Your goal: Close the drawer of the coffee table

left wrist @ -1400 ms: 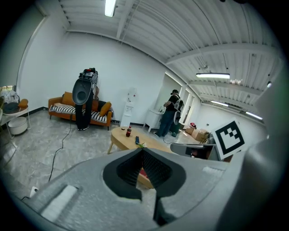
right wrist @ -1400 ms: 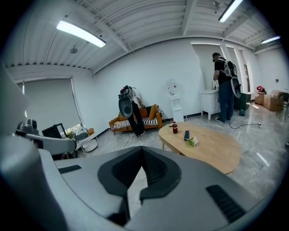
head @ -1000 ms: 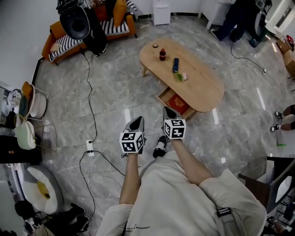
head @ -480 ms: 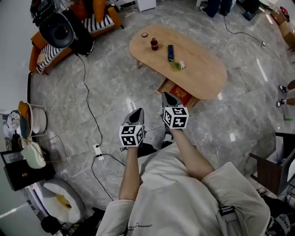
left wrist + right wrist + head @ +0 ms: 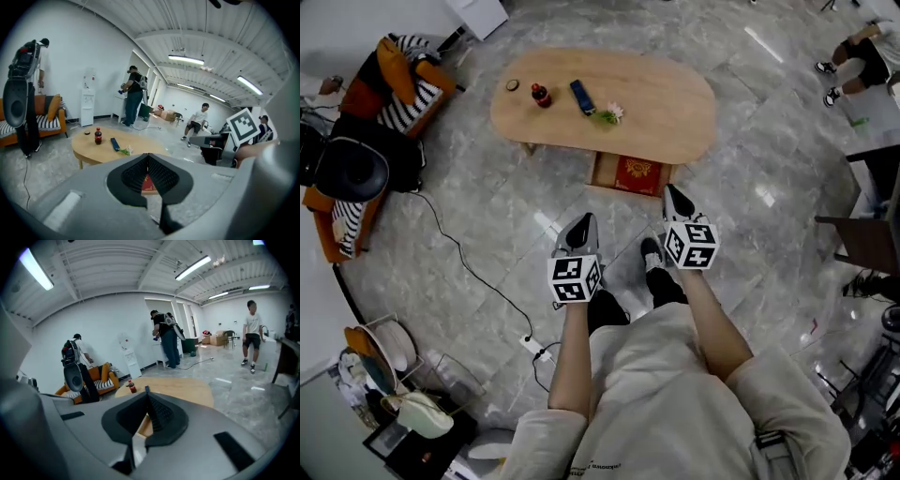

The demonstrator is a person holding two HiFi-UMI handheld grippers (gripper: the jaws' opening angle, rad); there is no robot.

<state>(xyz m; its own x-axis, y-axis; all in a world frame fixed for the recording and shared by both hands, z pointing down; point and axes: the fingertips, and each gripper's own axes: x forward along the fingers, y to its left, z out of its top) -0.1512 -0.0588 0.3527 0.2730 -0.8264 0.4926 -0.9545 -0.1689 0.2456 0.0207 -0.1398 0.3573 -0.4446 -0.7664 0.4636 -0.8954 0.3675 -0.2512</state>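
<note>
Upper centre of the head view, the drawer point(image 5: 604, 175) juts open from the near edge of the oval coffee table point(image 5: 670, 103) — a shallow pale-wood box with a red flat item point(image 5: 637, 173) inside. It likely slides lightly and stays rigid; press flat on its front board. Left gripper point(image 5: 579, 231) and right gripper point(image 5: 675, 201) are clenched on nothing — short of the drawer.

Open floor point(image 5: 623, 225) before drawer point(image 5: 598, 172)
</note>
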